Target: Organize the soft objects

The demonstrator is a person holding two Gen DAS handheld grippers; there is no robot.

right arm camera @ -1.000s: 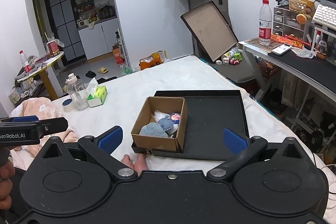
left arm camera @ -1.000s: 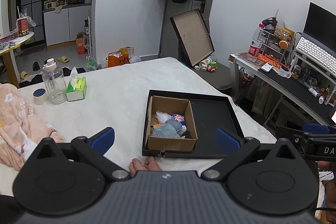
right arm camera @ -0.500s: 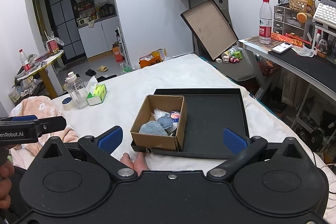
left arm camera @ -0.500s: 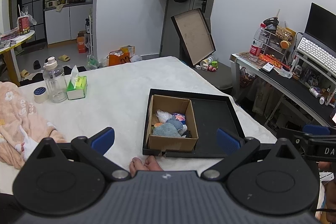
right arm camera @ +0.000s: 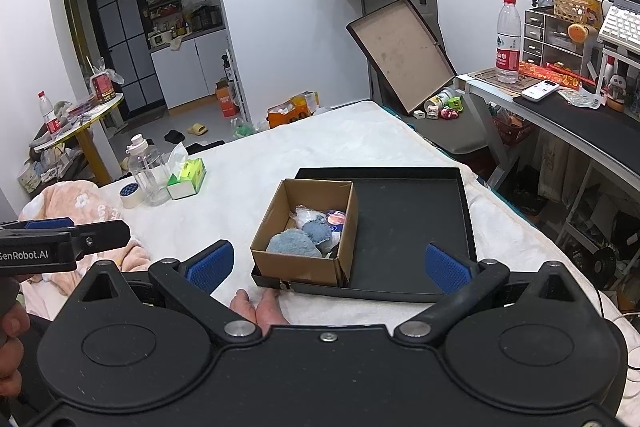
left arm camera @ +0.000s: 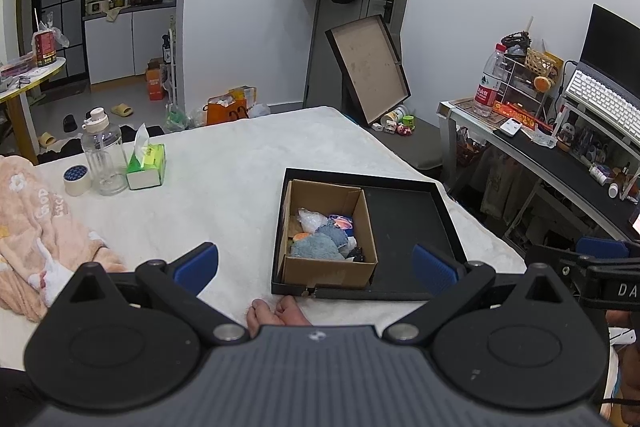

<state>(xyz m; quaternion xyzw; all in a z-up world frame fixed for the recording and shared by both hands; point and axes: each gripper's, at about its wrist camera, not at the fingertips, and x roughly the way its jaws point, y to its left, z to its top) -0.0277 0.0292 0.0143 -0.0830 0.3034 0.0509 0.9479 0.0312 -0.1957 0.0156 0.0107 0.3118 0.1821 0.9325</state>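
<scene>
Tools point(left arm camera: 316, 263) point(right arm camera: 327, 261) spread, empty | cardboard box point(left arm camera: 326, 269) upright, long axis pointing away

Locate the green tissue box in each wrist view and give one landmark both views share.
Left wrist: the green tissue box sits on the white bed left of centre, right beside the clear water bottle.
Right wrist: the tissue box lies upper left of centre, again just right of the bottle.
Shared landmark: the cardboard box standing in the left part of the black tray.
</scene>
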